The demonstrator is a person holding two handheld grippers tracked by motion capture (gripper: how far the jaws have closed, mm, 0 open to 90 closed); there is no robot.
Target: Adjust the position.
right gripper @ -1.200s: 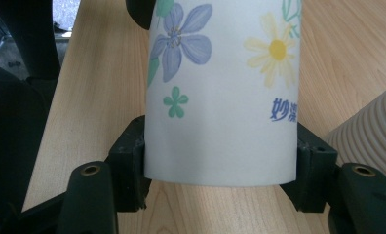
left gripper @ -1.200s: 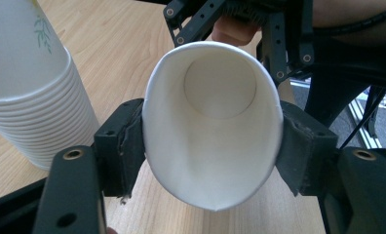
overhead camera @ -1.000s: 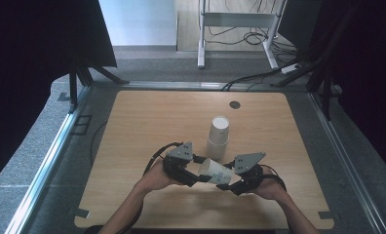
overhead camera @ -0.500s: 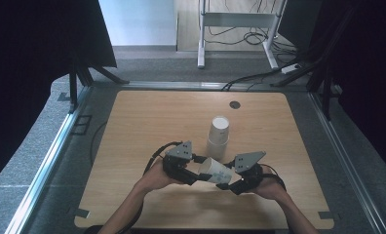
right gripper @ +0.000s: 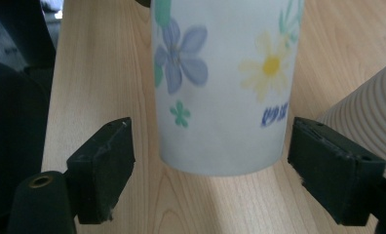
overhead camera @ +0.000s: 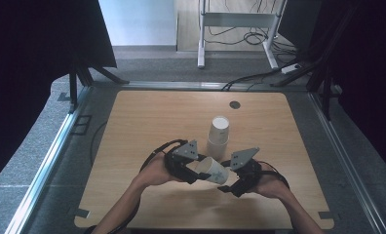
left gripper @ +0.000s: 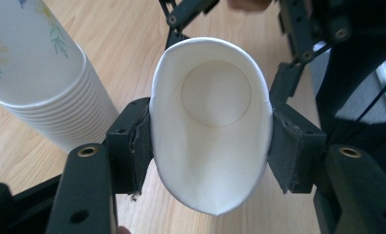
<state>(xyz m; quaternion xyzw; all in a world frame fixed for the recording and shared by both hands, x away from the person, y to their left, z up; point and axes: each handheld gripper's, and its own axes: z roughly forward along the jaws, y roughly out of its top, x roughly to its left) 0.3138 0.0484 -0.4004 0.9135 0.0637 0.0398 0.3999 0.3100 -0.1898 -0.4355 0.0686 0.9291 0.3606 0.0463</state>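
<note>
Handover midair: left claw [left gripper: 210, 161] pinches paper cup [left gripper: 210, 122] at its squashed rim; right claw [right gripper: 213, 170], just opening, should back off straight, sparing the stack [overhead camera: 219, 131].

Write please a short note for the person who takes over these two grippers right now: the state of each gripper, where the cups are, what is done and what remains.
Left gripper: shut on the single paper cup, squeezing its rim to an oval; the cup lies sideways above the table.
Right gripper: open. Its jaws have just been opening and now stand clear on both sides of the cup's base end, not touching it.
Stack of cups: upright on the table, just behind the grippers.
Done: one cup is apart from the stack and held by the left gripper alone.
Left: probably to set this cup down; where it should go, the pictures do not say.
</note>
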